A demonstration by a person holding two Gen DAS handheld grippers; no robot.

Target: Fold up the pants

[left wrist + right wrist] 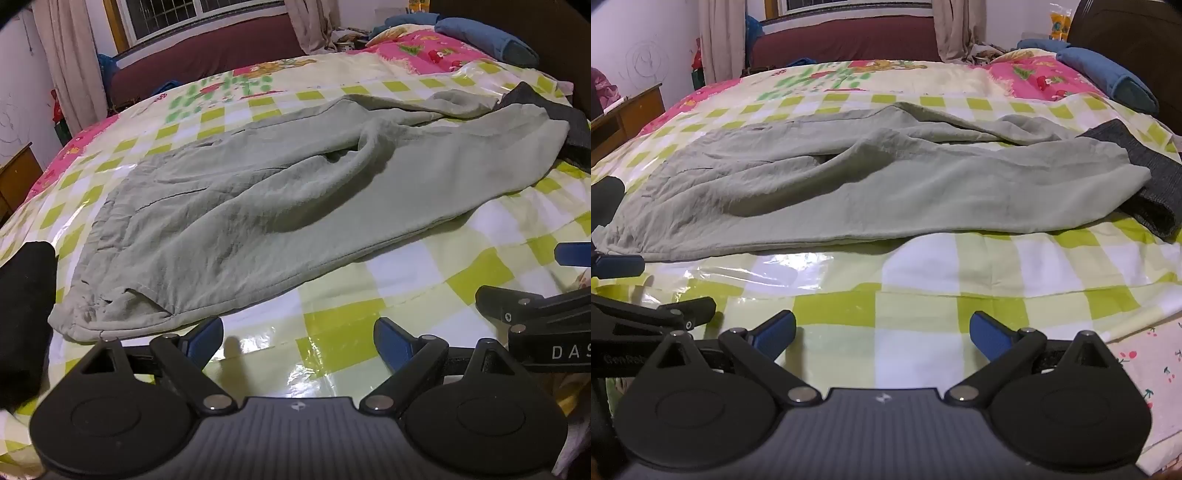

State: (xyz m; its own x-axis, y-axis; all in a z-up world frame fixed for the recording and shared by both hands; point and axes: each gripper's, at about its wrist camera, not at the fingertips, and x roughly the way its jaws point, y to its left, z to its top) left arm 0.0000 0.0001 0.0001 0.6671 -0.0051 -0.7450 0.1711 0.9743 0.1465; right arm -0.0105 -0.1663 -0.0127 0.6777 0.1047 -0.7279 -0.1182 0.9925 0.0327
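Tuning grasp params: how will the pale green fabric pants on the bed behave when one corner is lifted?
The pale green fabric pants are probably floppy: they lie in soft creases and humps, so a lifted corner should drape. They look thin, likely light. The glossy clear plastic sheet under them may let them slide when dragged.

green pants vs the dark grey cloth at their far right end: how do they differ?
The green pants are pale sage and spread long across the bed; the dark grey cloth is charcoal and shows only a small bunched patch. The pants' leg end lies over the grey cloth, which sticks out from under it. The pants look smooth but creased, the grey cloth ribbed. Both lie on the checked sheet, ungripped.
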